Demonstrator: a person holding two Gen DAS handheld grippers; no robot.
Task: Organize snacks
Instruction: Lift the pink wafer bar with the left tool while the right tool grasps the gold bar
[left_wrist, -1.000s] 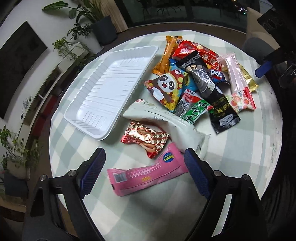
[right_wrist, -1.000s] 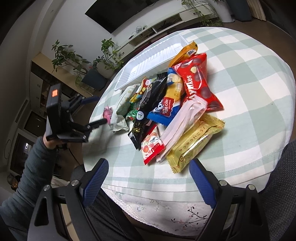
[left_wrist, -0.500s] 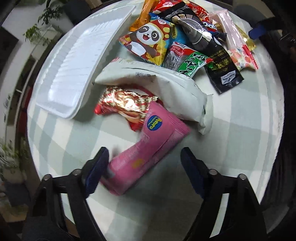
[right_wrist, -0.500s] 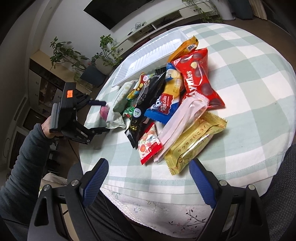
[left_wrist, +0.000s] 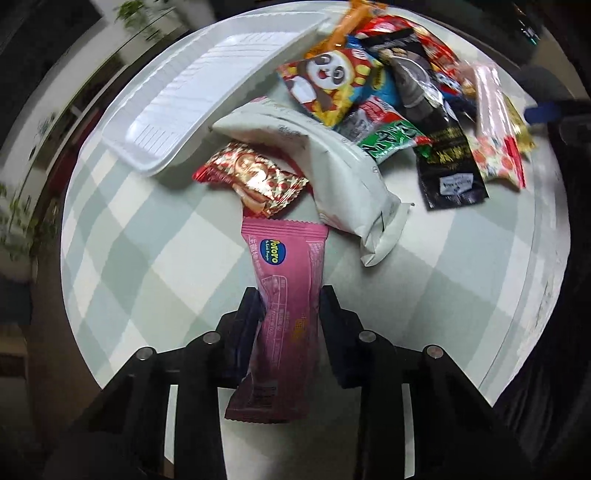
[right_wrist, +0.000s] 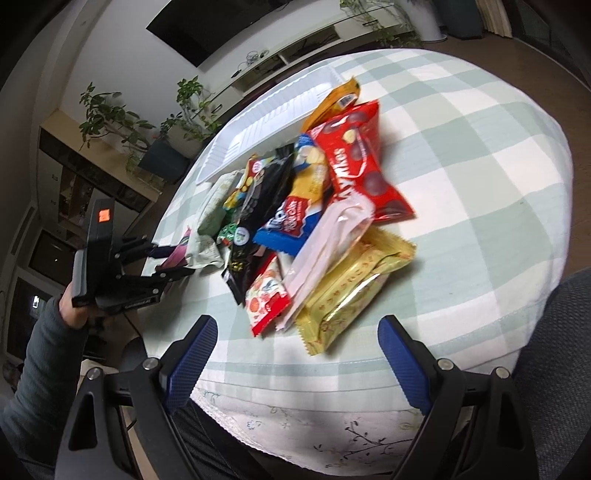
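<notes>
A pink snack pack (left_wrist: 284, 258) lies lengthwise between the fingers of my left gripper (left_wrist: 289, 291). The jaws are closing and both pads press its sides, pinching the wrapper narrow. Beyond it lie a red-gold pack (left_wrist: 255, 173), a white bag (left_wrist: 332, 166) and a panda pack (left_wrist: 325, 85) at the edge of the snack pile. The white tray (left_wrist: 184, 92) lies at the far left, with nothing in it. My right gripper (right_wrist: 297, 321) hangs open over the table's near edge, just short of a yellow pack (right_wrist: 354, 280). The right wrist view also shows the left gripper (right_wrist: 173, 262) across the pile.
The round table (left_wrist: 147, 258) has a green-and-white checked cloth. Several more packs are heaped on its far right, among them a red one (right_wrist: 358, 158) and a black one (left_wrist: 447, 162). A sleeve (right_wrist: 40, 350) holds the left gripper. Plants and a TV cabinet stand behind.
My left gripper came down over the pink pack, rolled to line up with it, and its jaws closed from wide apart onto its sides. The right gripper stayed open and barely moved.
</notes>
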